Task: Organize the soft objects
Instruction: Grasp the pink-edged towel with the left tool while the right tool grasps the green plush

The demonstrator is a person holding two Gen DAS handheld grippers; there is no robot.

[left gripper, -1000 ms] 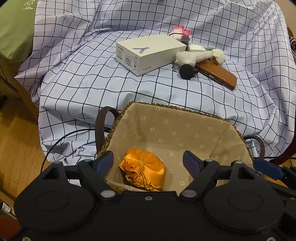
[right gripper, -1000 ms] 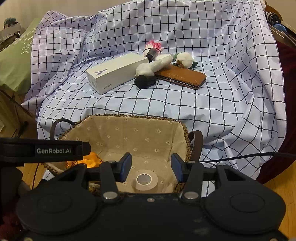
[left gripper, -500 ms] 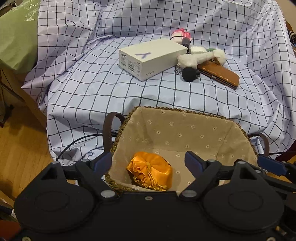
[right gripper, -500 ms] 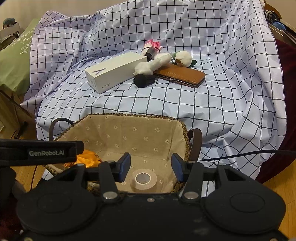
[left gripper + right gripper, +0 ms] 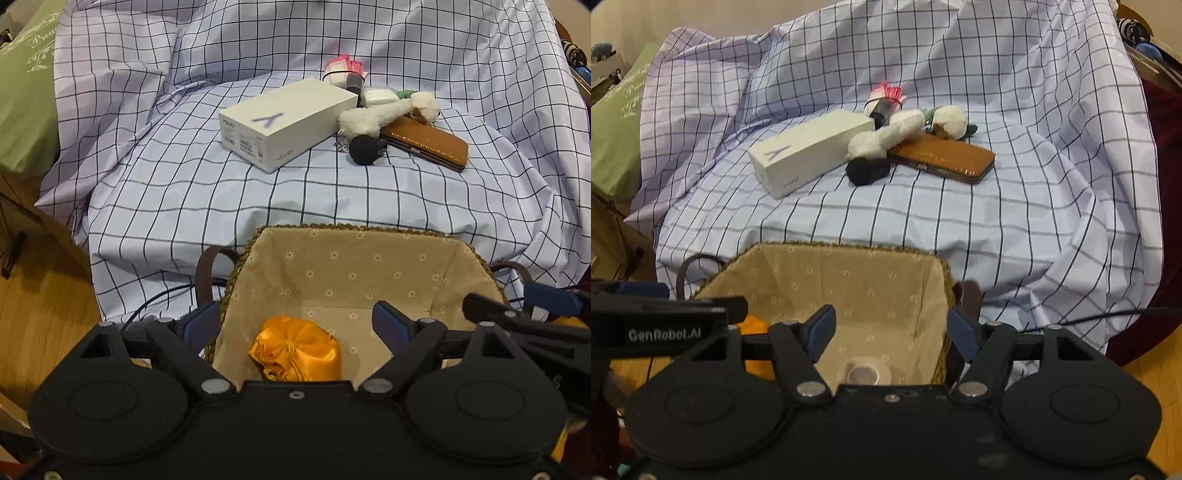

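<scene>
A woven basket (image 5: 354,230) with a tan flowered lining stands at the front of the checked cloth; it also shows in the right wrist view (image 5: 849,247). An orange satin pouch (image 5: 295,352) and a roll of tape (image 5: 864,373) lie inside it. My left gripper (image 5: 295,325) is open and empty above the pouch. My right gripper (image 5: 890,332) is open and empty above the tape. A white fluffy toy (image 5: 384,114) (image 5: 886,134) and a black pompom (image 5: 365,148) (image 5: 868,170) lie farther back on the cloth.
A white phone box (image 5: 288,123) (image 5: 809,151), a brown leather case (image 5: 428,142) (image 5: 945,158), a pink-white item (image 5: 343,68) and a small white case (image 5: 378,96) lie by the toy. A green cushion (image 5: 26,96) is at the left. Wooden floor (image 5: 40,306) lies below.
Both grippers have drawn back and up from the basket, which now sits lower in both views. The right gripper's jaws have opened wider. Objects have not moved.
</scene>
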